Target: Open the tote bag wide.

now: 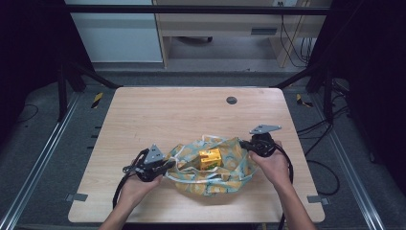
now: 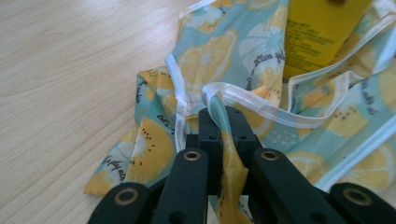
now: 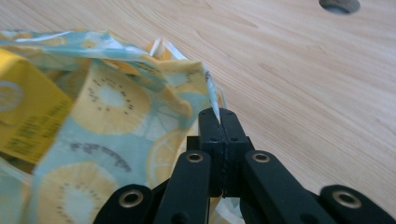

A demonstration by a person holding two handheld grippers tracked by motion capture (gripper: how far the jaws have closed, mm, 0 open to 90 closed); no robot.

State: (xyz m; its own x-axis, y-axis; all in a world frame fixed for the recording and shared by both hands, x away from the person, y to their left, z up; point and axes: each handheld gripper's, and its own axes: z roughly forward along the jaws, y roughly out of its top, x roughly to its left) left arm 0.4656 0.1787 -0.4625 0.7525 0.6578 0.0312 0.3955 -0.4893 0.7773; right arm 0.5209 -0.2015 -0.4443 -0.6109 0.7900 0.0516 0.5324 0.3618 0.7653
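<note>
Closest to the lens, the black jaws of the left gripper [image 2: 219,119] are seen clamped on a fold of the lemon-print bag [image 2: 233,60], a white-edged strip of cloth pinched between them. In the right gripper view the right gripper [image 3: 219,119] is likewise closed tight on the bag's opposite rim, only a thin edge of fabric caught between its pads.

From above, the bag [image 1: 225,179] is found lying crumpled near the front edge of the wooden table [image 1: 158,110], its long axis running roughly side to side between the two hands. The yellow carton [image 1: 210,158] sits in its middle, apparently upright in the open mouth, though how deep it stands is hard to judge from here.

So the carton is placed between the two grips, inward from each set of jaws: to the right of the left gripper [image 1: 168,165], to the left of the right gripper [image 1: 245,143]. Both are near it, the left perhaps a touch closer. Any pull outward would be made along that same line, and the mouth would be stretched across the carton. Beyond, a dark round grommet [image 1: 231,100] is set in the tabletop, well apart from the work.
</note>
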